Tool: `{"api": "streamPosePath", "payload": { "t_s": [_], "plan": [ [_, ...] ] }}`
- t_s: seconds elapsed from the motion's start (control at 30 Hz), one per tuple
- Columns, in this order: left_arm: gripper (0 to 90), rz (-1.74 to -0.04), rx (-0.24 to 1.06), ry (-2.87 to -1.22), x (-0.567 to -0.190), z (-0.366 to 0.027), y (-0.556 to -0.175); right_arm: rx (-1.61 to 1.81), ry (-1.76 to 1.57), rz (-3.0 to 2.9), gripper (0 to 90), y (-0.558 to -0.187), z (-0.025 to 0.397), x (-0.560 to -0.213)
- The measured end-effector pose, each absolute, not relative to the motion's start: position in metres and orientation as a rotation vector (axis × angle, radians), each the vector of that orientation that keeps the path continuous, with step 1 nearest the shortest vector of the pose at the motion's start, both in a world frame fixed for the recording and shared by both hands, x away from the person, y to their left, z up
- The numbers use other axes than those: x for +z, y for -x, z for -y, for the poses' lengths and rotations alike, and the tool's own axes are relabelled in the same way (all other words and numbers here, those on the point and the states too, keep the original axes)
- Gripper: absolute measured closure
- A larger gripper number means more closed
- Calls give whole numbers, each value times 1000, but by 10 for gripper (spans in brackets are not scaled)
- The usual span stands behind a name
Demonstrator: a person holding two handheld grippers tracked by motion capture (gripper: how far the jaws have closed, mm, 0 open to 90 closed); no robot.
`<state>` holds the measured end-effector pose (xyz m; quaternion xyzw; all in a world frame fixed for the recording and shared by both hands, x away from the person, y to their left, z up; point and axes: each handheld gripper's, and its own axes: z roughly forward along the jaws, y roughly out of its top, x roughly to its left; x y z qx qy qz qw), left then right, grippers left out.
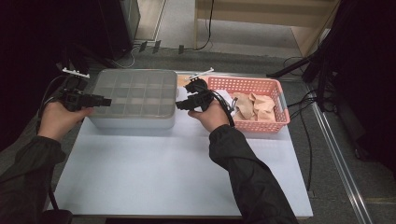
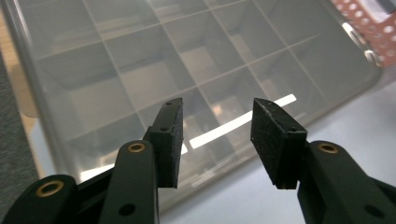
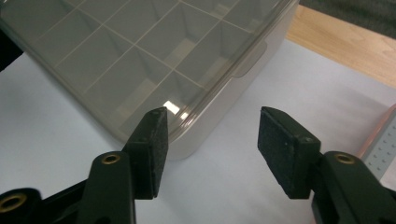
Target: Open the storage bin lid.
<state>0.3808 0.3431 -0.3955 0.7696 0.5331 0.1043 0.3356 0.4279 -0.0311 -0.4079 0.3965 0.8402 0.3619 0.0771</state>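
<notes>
High view shows your left hand point(image 1: 58, 119) at the left edge of the worktop point(image 1: 163, 172), holding the left gripper point(image 1: 106, 101) at the left side of the grey compartment box point(image 1: 133, 95). In the left gripper view its jaws stand wide apart with nothing between them, above the clear lid point(image 2: 187, 60) of the box, and you can see the divider grid under the lid. I cannot tell whether the pads touch the lid.

To the right of the box, your right hand point(image 1: 212, 114) holds the right gripper point(image 1: 179, 106) close to the box's right side. In the right gripper view point(image 3: 212, 140) the jaws are also released and wide, gripping nothing, with the box corner near the left pad.

Further right stands a pink perforated basket point(image 1: 261, 84) with beige folded cloth pieces point(image 1: 254, 105) inside. No label or writing can be read on the box or the basket.
</notes>
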Motion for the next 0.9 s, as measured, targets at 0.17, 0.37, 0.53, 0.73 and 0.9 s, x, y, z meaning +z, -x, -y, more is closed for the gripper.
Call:
{"api": "streamPosePath", "payload": {
  "t_s": [0.17,0.37,0.53,0.73,0.9],
  "plan": [
    [544,-1450,267,-1989,-394,-354,-396,1075,-1231,-2494,491,-440,27,-405],
    [534,-1492,317,-1994,-390,-366,-409,1035,-1310,-2450,500,-454,22,-407],
    [529,-1558,317,-1963,-391,-382,-422,1003,-1422,-2431,541,-464,16,-407],
    [538,-1611,302,-1960,-393,-391,-431,953,-1465,-2430,554,-472,8,-409],
    [539,-1660,301,-1976,-399,-398,-442,913,-1584,-2415,576,-482,1,-410]
  ]
}}
